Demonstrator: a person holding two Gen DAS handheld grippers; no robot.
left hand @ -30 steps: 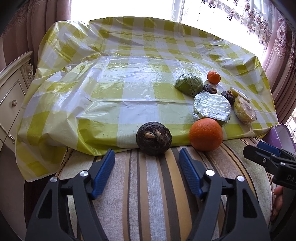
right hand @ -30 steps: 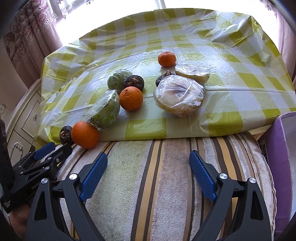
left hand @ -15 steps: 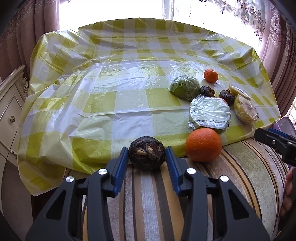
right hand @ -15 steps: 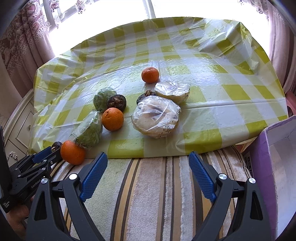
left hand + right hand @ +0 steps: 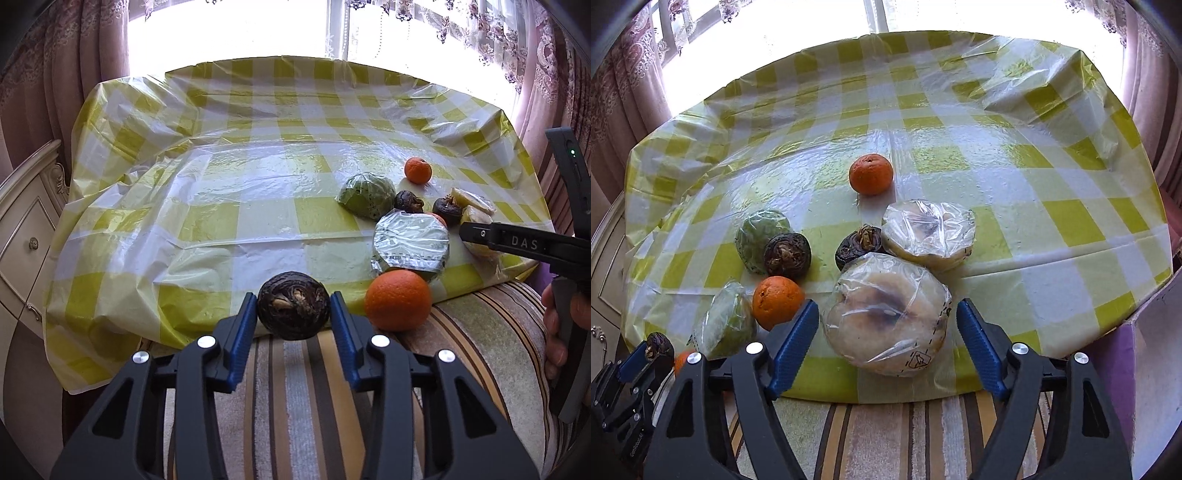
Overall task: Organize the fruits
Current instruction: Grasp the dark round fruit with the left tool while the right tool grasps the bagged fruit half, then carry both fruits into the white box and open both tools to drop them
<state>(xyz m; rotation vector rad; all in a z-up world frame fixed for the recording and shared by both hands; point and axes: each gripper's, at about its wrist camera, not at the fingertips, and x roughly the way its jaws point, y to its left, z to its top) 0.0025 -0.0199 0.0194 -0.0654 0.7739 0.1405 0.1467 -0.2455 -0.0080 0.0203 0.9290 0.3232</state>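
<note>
My left gripper (image 5: 293, 314) is shut on a dark brown round fruit (image 5: 293, 305) at the near edge of the yellow checked tablecloth (image 5: 221, 221); it also shows in the right wrist view (image 5: 659, 346). A big orange (image 5: 398, 300) lies just right of it. My right gripper (image 5: 886, 328) is open, its jaws on either side of a large plastic-wrapped pale bun (image 5: 888, 314) without touching it. Behind lie a second wrapped bun (image 5: 929, 234), two dark fruits (image 5: 786, 254) (image 5: 858, 245), two oranges (image 5: 777, 301) (image 5: 871, 173) and two wrapped green fruits (image 5: 759, 236) (image 5: 726, 323).
A striped cushion (image 5: 295, 406) runs under both grippers along the cloth's near edge. A purple box (image 5: 1145, 354) stands at the right. A cream drawer cabinet (image 5: 26, 229) stands at the left. Curtains and a bright window are behind the table.
My left gripper closed its jaws onto the dark fruit. My right gripper moved forward to the large wrapped bun and stayed open.
</note>
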